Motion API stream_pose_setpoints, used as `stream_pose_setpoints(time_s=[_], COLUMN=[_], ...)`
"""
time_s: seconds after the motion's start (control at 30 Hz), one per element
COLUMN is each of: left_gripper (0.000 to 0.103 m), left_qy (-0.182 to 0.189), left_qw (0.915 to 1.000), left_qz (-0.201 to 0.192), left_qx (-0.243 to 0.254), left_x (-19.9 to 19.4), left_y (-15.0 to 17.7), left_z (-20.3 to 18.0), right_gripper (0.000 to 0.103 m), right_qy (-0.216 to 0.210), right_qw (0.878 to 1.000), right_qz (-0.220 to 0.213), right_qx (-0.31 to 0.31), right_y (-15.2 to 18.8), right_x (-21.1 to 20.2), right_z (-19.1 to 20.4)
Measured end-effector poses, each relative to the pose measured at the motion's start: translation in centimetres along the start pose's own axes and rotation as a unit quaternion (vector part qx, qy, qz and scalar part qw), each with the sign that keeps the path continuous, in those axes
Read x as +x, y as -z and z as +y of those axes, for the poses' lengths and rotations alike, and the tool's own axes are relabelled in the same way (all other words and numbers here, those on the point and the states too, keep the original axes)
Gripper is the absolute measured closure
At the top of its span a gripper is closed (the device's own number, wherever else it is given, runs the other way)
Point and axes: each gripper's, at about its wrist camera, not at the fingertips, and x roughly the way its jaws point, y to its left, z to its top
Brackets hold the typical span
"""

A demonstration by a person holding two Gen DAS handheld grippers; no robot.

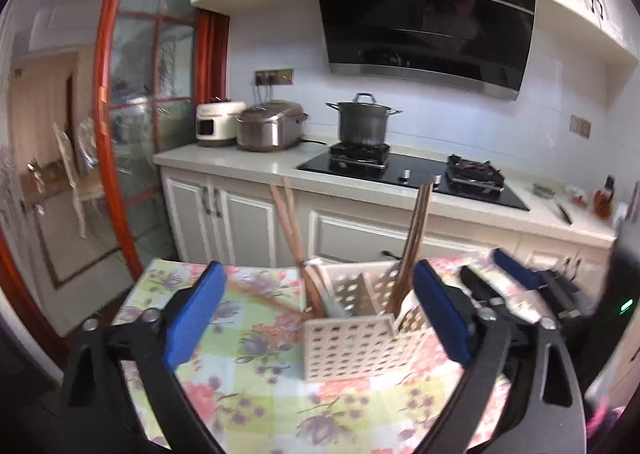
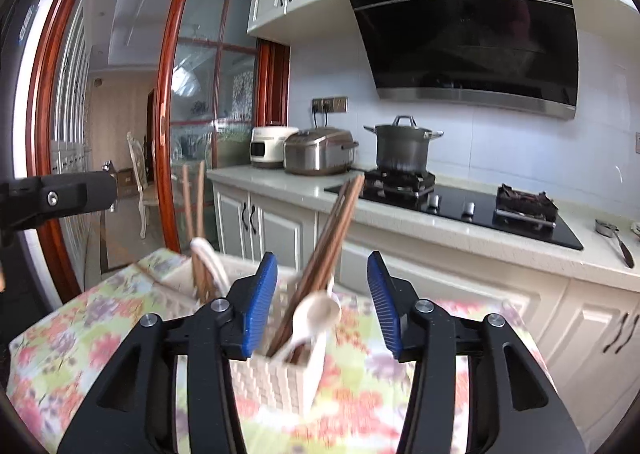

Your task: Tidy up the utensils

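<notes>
A white perforated utensil caddy (image 1: 352, 346) stands on the floral tablecloth (image 1: 248, 374). Wooden chopsticks lean out of it, one pair to the left (image 1: 290, 238) and a bundle to the right (image 1: 416, 238). My left gripper (image 1: 319, 268) is open wide just short of the caddy, its blue pads touching nothing. In the right wrist view the caddy (image 2: 280, 378) holds the chopstick bundle (image 2: 332, 238) and a white spoon (image 2: 316, 314). My right gripper (image 2: 322, 256) is open, pads clear of both. It also shows beside the caddy as the right gripper (image 1: 492, 274).
Behind the table run white cabinets and a counter (image 1: 240, 165) with two rice cookers (image 1: 272, 125), a pot (image 1: 364, 121) on the black hob, and a range hood above. A red-framed glass sliding door (image 2: 172, 133) stands left. A brown stick (image 1: 268, 298) lies on the cloth.
</notes>
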Motion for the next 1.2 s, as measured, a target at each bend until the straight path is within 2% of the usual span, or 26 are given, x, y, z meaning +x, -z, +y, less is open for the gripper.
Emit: stream_pose_setpoints(time_s=[0.2, 0.37, 0.57, 0.73, 0.9, 1.2], left_gripper=[0.006, 0.005, 0.005, 0.005, 0.005, 0.005], left_qy=[-0.006, -0.018, -0.029, -0.033, -0.025, -0.025], left_qw=[1.0, 0.9997, 0.9993, 0.9988, 0.9993, 0.9994], left_qz=[-0.003, -0.009, -0.023, -0.026, -0.017, -0.016], left_qx=[0.0, 0.01, 0.011, 0.024, 0.023, 0.019], left_x=[-3.1, -6.0, -9.3, -10.0, -9.6, -9.6], left_y=[3.0, 4.9, 6.4, 7.0, 7.8, 8.0], left_z=[0.3, 0.0, -0.2, -0.8, -1.2, -0.8], right_gripper=[0.049, 0.043, 0.036, 0.033, 0.032, 0.029], right_qy=[-0.017, -0.023, -0.032, -0.038, -0.03, -0.023], right_qw=[0.999, 0.999, 0.997, 0.995, 0.994, 0.996], right_qz=[0.037, 0.049, 0.058, 0.075, 0.085, 0.073], right_qx=[0.004, -0.002, 0.031, 0.058, 0.053, 0.045], right_y=[0.4, 0.6, 1.1, 1.9, 2.5, 2.4], right_x=[-3.9, -7.0, -10.0, -10.8, -11.0, -12.0], right_z=[0.1, 1.1, 1.8, 1.6, 1.5, 1.7])
